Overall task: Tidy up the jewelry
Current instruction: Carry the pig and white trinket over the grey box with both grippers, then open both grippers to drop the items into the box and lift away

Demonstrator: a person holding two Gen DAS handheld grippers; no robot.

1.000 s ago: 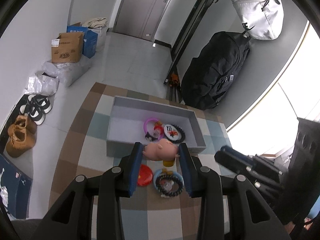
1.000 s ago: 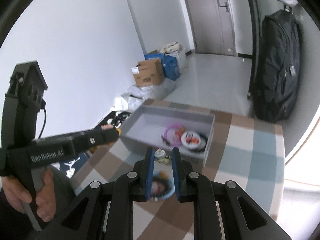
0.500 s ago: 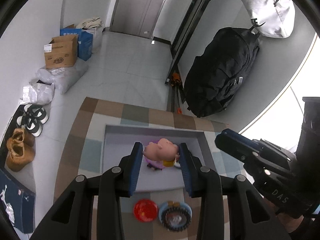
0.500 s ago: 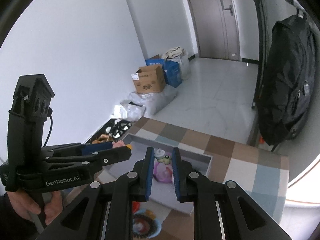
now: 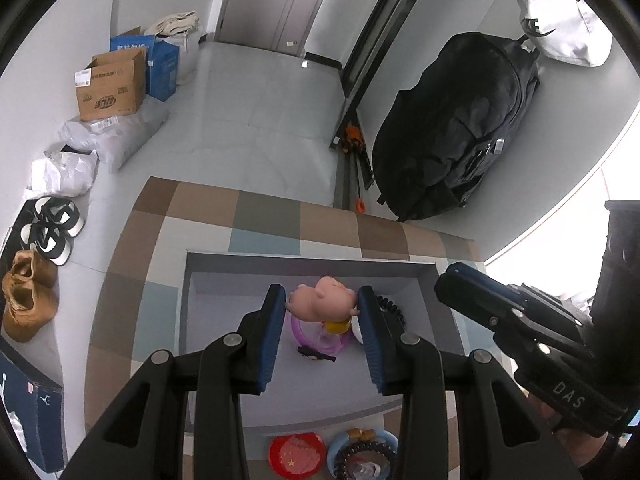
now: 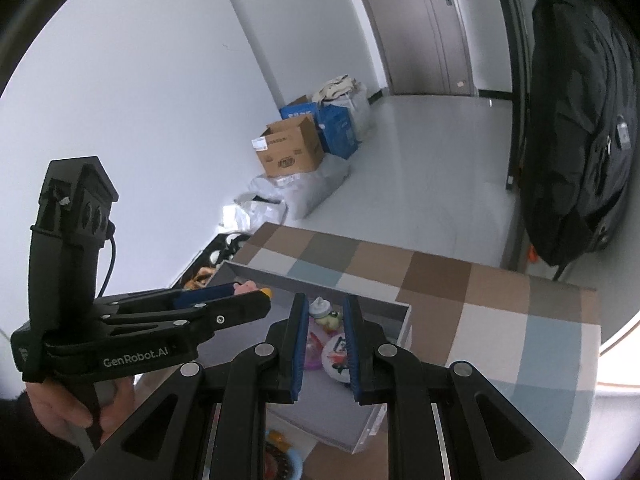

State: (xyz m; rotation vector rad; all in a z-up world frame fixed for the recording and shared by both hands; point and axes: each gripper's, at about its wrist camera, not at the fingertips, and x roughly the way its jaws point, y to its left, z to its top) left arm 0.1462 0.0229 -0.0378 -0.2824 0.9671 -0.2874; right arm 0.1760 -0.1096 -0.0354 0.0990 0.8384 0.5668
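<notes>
Pig charm arrives over the grey tray!

The pink pig charm (image 5: 322,303), clamped in the left gripper (image 5: 322,312), now hangs above the grey tray (image 5: 304,258) after sitting short of its front wall a second ago, so a drop looks close. The right gripper (image 6: 326,322) pinches a small white-capped figure (image 6: 320,307) over the same tray. In the tray: one pink bangle (image 5: 316,338), one round white piece, partly hidden. Outside, on the checked cloth (image 5: 264,212): one red disc (image 5: 297,450), one blue dish (image 5: 362,454) of dark beads.

Bare gray tray (image 5: 224,344) floor left of purple bracelet (image 5: 316,340)
</notes>
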